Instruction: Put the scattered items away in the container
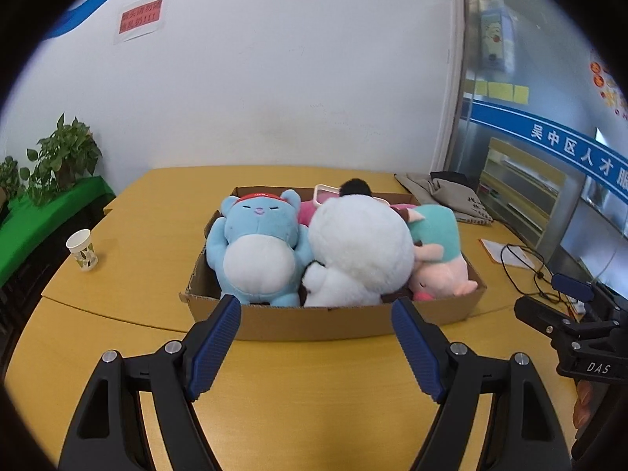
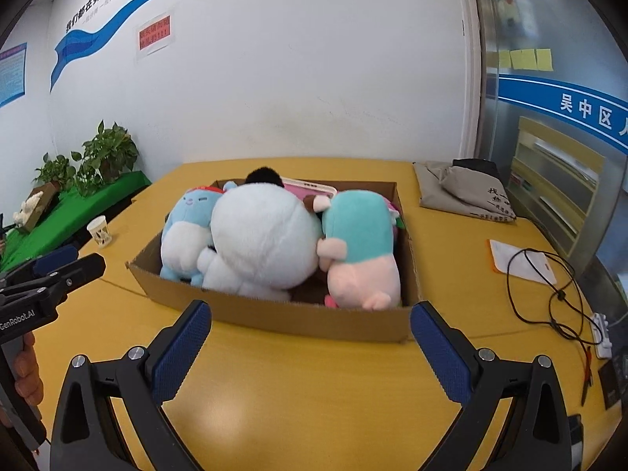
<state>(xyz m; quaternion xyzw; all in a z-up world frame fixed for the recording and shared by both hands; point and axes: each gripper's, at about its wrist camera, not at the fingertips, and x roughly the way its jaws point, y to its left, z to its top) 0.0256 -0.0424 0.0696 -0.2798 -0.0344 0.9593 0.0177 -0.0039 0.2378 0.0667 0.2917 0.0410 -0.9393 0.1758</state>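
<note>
Nearest, left gripper (image 1: 316, 310) & right gripper (image 2: 310, 316) are hanging wide apart, holding nothing. Beyond, cardboard box (image 1: 314, 324) is sitting w/ blue bear (image 1: 257, 251), white plush (image 1: 359, 251), pig (image 1: 439, 259) inside. Prob. finishing; next: checking table (image 1: 137, 274) for strays.

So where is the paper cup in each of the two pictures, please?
Left wrist view: the paper cup stands on the yellow table at the far left, left of the cardboard box.
Right wrist view: the paper cup stands at the left, near the table's left edge, just above the tip of the left gripper.
Shared landmark: the blue plush bear lies at the end of the box nearest the cup.
</note>
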